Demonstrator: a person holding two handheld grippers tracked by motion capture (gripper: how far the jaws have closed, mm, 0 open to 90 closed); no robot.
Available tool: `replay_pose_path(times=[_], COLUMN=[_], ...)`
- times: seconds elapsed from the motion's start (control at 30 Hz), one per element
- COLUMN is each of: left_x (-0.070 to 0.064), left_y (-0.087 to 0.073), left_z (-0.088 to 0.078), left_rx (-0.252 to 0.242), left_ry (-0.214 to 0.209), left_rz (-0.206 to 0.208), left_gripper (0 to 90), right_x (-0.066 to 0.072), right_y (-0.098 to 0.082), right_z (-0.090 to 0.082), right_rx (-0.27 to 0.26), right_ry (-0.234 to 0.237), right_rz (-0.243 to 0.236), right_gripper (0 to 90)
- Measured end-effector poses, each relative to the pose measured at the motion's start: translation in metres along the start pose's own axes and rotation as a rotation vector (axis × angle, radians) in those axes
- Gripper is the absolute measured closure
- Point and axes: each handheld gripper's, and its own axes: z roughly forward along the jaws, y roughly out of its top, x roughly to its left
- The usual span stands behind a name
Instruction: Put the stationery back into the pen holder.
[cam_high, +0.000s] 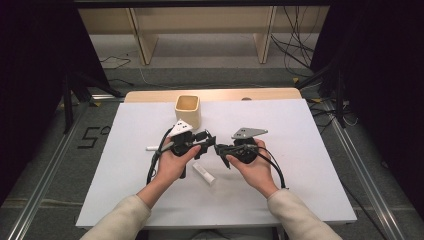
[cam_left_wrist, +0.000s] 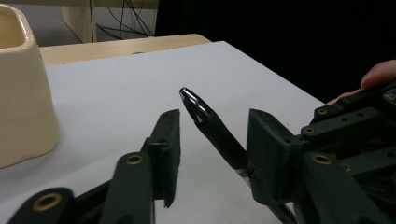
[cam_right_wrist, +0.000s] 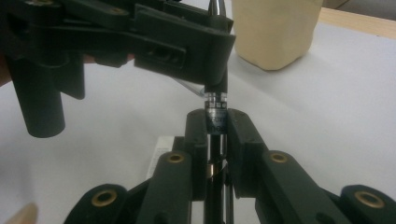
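A black pen (cam_right_wrist: 215, 100) stands between the jaws of my right gripper (cam_right_wrist: 217, 119), which is shut on its barrel just below a silver band. In the high view both grippers meet above the middle of the white sheet, left gripper (cam_high: 209, 140) facing right gripper (cam_high: 220, 149). The pen's dark capped end (cam_left_wrist: 210, 126) pokes up between the left gripper's (cam_left_wrist: 215, 116) jaws. It lies close to the right-hand jaw, and a clear gap separates it from the other jaw, so the left gripper is open around it.
A cream square cup (cam_high: 187, 110) stands at the back of the white sheet (cam_high: 300, 175), just behind the left gripper. A white tube (cam_high: 203, 173) lies under the hands, and a small white piece (cam_high: 151, 148) lies left of the left hand.
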Motion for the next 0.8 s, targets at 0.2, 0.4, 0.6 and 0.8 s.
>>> replay_pose_path(times=[0.2,0.4,0.6,0.8], left_x=[-0.002,-0.011,-0.011,-0.004], left_y=[0.000,-0.001,-0.001,0.004], left_z=[-0.001,-0.003,-0.004,-0.011], left_rx=[-0.039,-0.060,-0.069,-0.107], left_ry=[-0.032,-0.049,-0.027,-0.009], left_rz=[-0.018,0.038,0.081,0.055], left_gripper=[69.8,79.7,80.3,80.3], right_x=[0.001,0.003,0.002,-0.002], right_y=[0.000,0.000,-0.001,-0.003], right_z=[0.000,0.002,0.003,0.003], right_rx=[0.000,0.001,0.002,0.033], right_ry=[-0.003,-0.008,-0.016,-0.036], right_rz=[-0.016,-0.039,-0.045,-0.048], right_gripper=[79.9,79.7,67.8,55.2])
